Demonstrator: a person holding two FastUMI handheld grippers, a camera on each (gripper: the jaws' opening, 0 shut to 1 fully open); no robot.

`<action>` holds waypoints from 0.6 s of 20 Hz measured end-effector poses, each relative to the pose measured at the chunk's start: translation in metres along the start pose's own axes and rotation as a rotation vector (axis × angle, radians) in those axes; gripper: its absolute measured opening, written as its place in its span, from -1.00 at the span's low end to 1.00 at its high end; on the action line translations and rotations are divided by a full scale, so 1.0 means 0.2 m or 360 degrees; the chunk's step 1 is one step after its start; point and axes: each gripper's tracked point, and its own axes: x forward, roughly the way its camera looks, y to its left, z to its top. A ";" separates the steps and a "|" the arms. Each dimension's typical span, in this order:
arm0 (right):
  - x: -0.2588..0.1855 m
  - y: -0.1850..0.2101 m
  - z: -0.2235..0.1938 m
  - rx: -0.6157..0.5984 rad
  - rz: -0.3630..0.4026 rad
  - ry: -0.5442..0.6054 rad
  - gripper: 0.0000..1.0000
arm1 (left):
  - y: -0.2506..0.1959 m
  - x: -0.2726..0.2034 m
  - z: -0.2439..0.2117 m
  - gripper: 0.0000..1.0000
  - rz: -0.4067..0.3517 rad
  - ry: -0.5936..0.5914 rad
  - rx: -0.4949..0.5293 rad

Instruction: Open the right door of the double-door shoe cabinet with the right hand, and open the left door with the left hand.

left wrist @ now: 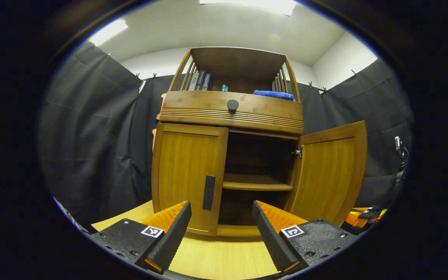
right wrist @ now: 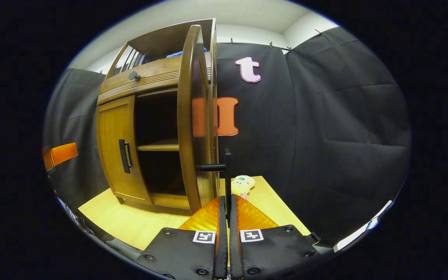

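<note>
Ahead of both tongs stands the shoe cabinet (left wrist: 228,112). Its right door (left wrist: 331,171) hangs swung wide; the left door (left wrist: 187,175) sits closed. The right gripper (right wrist: 226,206) is clamped on the right door's handle (right wrist: 227,175). The left gripper (left wrist: 222,214) has its fingers spread apart, short of the left handle (left wrist: 209,192).

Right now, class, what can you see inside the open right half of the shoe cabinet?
Inside the shoe cabinet, behind the open right door, a bare wooden shelf shows. The dark space below is too shadowy to judge, and the closed left door hides the other half.
</note>
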 end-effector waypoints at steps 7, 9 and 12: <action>-0.08 -0.20 -0.01 0.0023 -0.0114 -0.0009 -0.84 | -0.05 0.03 -0.02 0.83 -0.0042 0.0050 0.0004; -0.09 -0.24 -0.01 0.0037 -0.0144 -0.0001 -0.83 | -0.05 0.03 -0.03 0.83 -0.0056 0.0069 0.0018; -0.12 -0.28 0.00 0.0052 -0.0175 -0.0010 -0.82 | -0.05 0.05 -0.06 0.83 -0.0059 0.0088 0.0030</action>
